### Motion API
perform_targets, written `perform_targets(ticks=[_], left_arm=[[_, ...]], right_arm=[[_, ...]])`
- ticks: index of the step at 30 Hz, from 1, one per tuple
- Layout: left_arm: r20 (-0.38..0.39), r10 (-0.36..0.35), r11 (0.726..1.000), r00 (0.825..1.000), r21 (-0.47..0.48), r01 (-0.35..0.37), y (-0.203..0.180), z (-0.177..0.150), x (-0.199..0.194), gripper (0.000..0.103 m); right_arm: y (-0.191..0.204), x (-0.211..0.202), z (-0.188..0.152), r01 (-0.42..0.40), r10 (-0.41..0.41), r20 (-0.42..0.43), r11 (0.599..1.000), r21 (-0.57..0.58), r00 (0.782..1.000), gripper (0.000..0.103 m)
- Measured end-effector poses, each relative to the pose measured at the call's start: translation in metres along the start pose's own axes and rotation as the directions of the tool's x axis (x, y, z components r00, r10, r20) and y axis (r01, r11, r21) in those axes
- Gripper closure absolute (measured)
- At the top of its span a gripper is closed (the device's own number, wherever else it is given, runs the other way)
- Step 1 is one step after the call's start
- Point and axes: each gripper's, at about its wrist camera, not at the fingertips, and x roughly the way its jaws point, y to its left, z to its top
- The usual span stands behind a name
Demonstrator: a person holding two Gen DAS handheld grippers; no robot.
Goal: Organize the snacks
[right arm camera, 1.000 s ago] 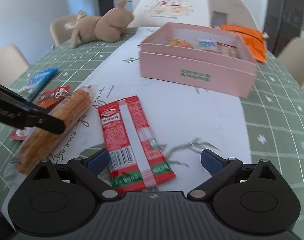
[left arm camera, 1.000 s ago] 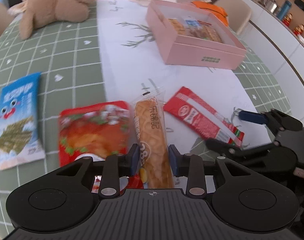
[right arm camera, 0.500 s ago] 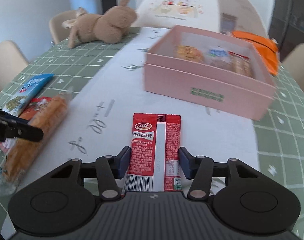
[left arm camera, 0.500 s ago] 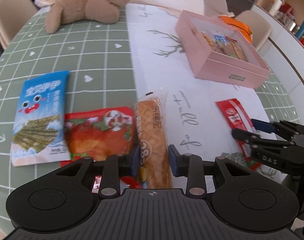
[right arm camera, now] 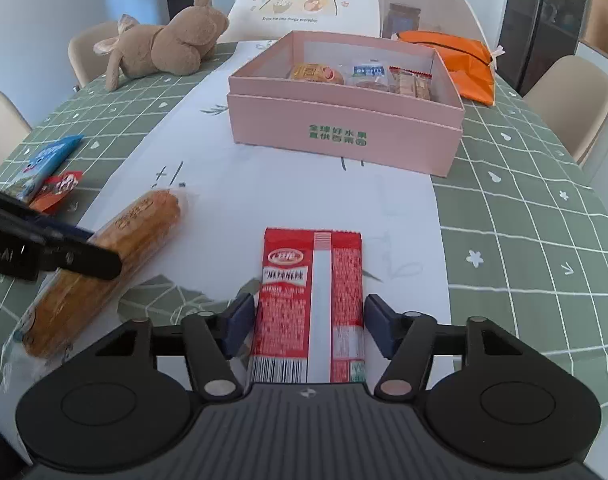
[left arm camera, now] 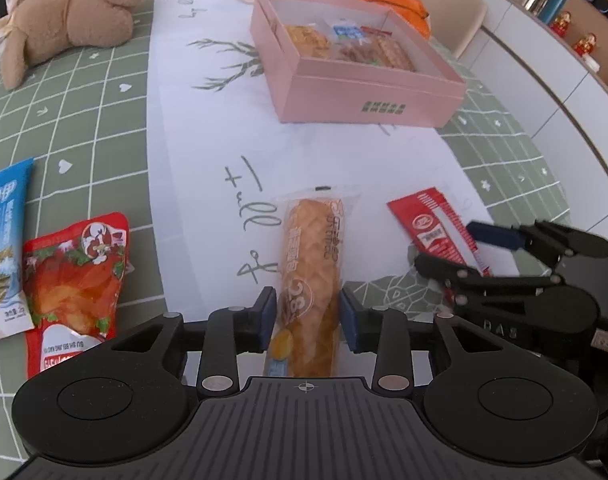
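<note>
both jaws are opening: the left hand-held gripper point(left arm camera: 306, 312) is narrow, probably still pinching the bread stick point(left arm camera: 310, 276); the right hand-held gripper point(right arm camera: 308, 320), which clamped a second ago, is now letting go around the red packet point(right arm camera: 310, 300), so boxing is stalling.

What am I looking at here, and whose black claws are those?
There is no robot. A person holds a two-finger gripper in each hand, and each gripper carries a wide-angle camera that looks along its fingers. So one picture is the left gripper's view and the other is the right gripper's view. Each gripper also shows at the edge of the other's picture.

On the table stands a pink box, open and already holding a few snacks. Around it lie a plush toy, an orange bag, a blue packet and a red bag.

The left gripper is closed on a wrapped bread stick. A red packet lies between the right gripper's jaws, which are opening. Its pads look just clear of it.
</note>
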Motion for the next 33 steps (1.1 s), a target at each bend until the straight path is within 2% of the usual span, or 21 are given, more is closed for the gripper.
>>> perform_targets(ticks=[3, 5, 7, 10, 20, 24, 26, 28, 30, 33], left_arm=[[-0.029, 0.009, 1.000, 1.000, -0.002, -0.009, 0.000, -0.001, 0.006, 0.060], [-0.027, 0.013, 1.000, 1.000, 0.003, -0.013, -0.001, -0.002, 0.006, 0.060], [-0.028, 0.012, 1.000, 1.000, 0.000, -0.012, 0.000, -0.002, 0.006, 0.060], [-0.025, 0.012, 1.000, 1.000, 0.000, -0.012, -0.001, -0.002, 0.006, 0.060], [-0.015, 0.011, 1.000, 1.000, 0.012, -0.011, -0.002, -0.003, 0.006, 0.060], [-0.014, 0.002, 1.000, 1.000, 0.012, -0.002, -0.002, -0.005, 0.005, 0.060], [-0.009, -0.003, 1.000, 1.000, 0.011, 0.003, -0.002, -0.007, 0.005, 0.060], [-0.004, -0.008, 1.000, 1.000, 0.005, 0.008, -0.002, -0.009, 0.004, 0.060], [-0.004, -0.013, 1.000, 1.000, -0.003, 0.013, -0.001, -0.010, 0.003, 0.060], [-0.011, -0.017, 1.000, 1.000, -0.009, 0.017, -0.002, -0.011, 0.002, 0.060]], right_arm=[[0.004, 0.006, 0.006, 0.004, -0.004, 0.006, 1.000, 0.010, 1.000, 0.034], [0.008, 0.007, 0.008, 0.004, -0.004, 0.006, 1.000, 0.003, 1.000, 0.038], [0.011, 0.006, 0.009, -0.010, 0.010, 0.008, 1.000, -0.010, 1.000, 0.046], [0.012, 0.004, 0.008, -0.024, 0.024, 0.010, 1.000, -0.015, 1.000, 0.051], [0.001, -0.003, 0.003, -0.001, 0.001, 0.008, 1.000, 0.009, 1.000, 0.056], [-0.005, -0.005, -0.003, 0.017, -0.017, 0.005, 1.000, 0.015, 1.000, 0.049], [-0.006, -0.006, -0.008, 0.026, -0.026, 0.007, 0.999, 0.020, 1.000, 0.041], [-0.008, -0.006, -0.011, 0.042, -0.043, 0.011, 0.998, 0.036, 0.999, 0.027], [-0.012, -0.005, -0.014, 0.050, -0.051, 0.012, 0.997, 0.061, 0.999, 0.020], [-0.011, -0.006, -0.016, 0.058, -0.059, 0.010, 0.996, 0.065, 0.998, 0.018]])
